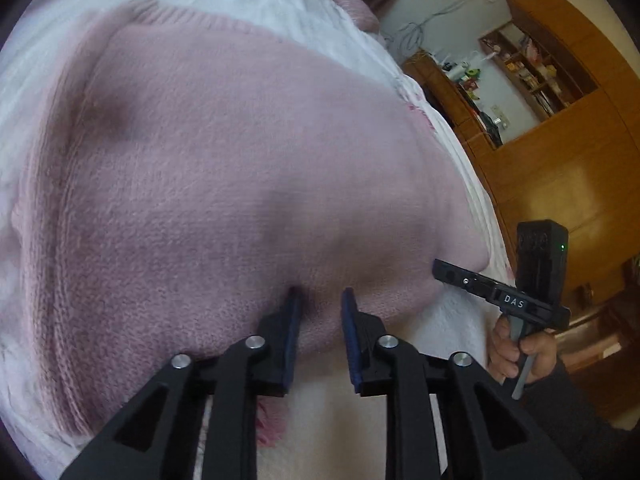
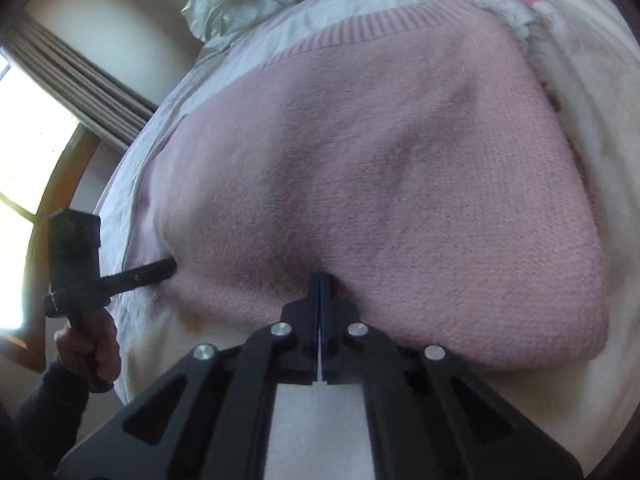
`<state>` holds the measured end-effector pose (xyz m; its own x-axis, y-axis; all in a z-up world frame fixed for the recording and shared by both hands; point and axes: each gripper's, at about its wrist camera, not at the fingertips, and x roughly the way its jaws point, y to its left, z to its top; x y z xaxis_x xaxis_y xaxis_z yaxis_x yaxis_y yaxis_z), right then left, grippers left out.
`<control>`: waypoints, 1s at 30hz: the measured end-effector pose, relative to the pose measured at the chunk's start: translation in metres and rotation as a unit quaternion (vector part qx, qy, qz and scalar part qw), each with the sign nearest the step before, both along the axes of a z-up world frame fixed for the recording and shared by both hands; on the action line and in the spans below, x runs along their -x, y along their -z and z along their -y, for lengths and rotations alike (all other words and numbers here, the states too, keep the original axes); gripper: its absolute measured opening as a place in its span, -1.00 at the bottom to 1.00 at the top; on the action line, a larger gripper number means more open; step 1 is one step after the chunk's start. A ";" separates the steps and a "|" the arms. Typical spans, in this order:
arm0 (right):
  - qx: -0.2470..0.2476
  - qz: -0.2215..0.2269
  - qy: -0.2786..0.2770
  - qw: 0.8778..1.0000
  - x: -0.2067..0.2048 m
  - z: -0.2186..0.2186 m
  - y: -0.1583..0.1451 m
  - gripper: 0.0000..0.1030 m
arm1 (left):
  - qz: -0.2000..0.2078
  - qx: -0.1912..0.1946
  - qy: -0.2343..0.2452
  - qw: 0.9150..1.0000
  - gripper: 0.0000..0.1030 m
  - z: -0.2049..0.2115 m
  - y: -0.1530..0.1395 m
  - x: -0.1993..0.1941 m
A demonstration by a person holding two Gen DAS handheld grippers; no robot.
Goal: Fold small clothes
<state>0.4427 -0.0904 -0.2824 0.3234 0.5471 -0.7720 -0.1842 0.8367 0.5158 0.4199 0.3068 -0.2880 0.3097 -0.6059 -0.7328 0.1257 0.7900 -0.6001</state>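
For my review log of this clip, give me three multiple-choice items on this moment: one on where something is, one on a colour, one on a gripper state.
1. Where does the pink knit sweater lie?
A. on a white bedspread
B. on a wooden floor
C. over a chair back

2. What colour are the pads on the left gripper fingers?
A. red
B. dark blue
C. yellow

3. How do the two grippers stand?
A. both open
B. both shut
C. left open, right gripper shut on the sweater's near edge

Answers:
1 A, white bedding shows all around the sweater in both views.
2 B, the left wrist view shows dark blue pads.
3 C, a clear gap parts the left fingers, while the right ones meet, with knit bunched at their tips.
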 end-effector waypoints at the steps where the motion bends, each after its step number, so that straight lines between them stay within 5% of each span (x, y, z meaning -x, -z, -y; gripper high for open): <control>1: -0.005 -0.004 0.010 1.000 0.002 0.010 -0.002 -1.00 | -0.004 0.004 -0.002 1.000 -0.84 -0.005 -0.003 0.003; 5: 0.002 -0.010 0.059 0.998 0.016 0.067 -0.012 -0.95 | 0.003 0.001 -0.010 1.000 -0.29 -0.041 -0.024 0.027; 8: 0.028 -0.005 0.108 0.994 0.034 0.109 -0.022 -0.80 | -0.014 0.001 -0.055 0.998 -0.15 -0.093 -0.032 0.039; 9: 0.059 0.006 0.119 0.991 0.044 0.112 -0.033 -0.55 | -0.025 0.007 -0.070 0.997 -0.12 -0.110 -0.033 0.043; 10: 0.090 0.024 0.118 0.989 0.055 0.108 -0.045 -0.27 | -0.036 -0.001 -0.088 0.995 0.22 -0.125 -0.036 0.046; 11: 0.118 0.044 0.103 0.987 0.068 0.096 -0.057 -0.27 | -0.041 -0.007 -0.104 0.994 0.50 -0.139 -0.040 0.049; 13: 0.173 0.085 0.059 0.979 0.094 0.063 -0.074 -0.27 | -0.045 0.008 -0.114 0.992 0.51 -0.159 -0.046 0.052; 16: 0.252 0.156 -0.016 0.955 0.139 -0.016 -0.093 -0.16 | -0.054 0.056 -0.121 0.990 0.55 -0.178 -0.049 0.045; 19: 0.295 0.207 -0.070 0.930 0.171 -0.094 -0.094 0.31 | -0.060 0.101 -0.136 0.984 0.58 -0.186 -0.047 0.030; 25: 0.391 0.293 -0.186 0.853 0.182 -0.224 -0.052 0.28 | -0.085 0.121 -0.128 0.981 0.59 -0.173 -0.023 -0.031; 30: 0.436 0.336 -0.218 0.806 0.162 -0.275 -0.020 0.30 | -0.095 0.124 -0.127 0.980 0.59 -0.166 -0.003 -0.093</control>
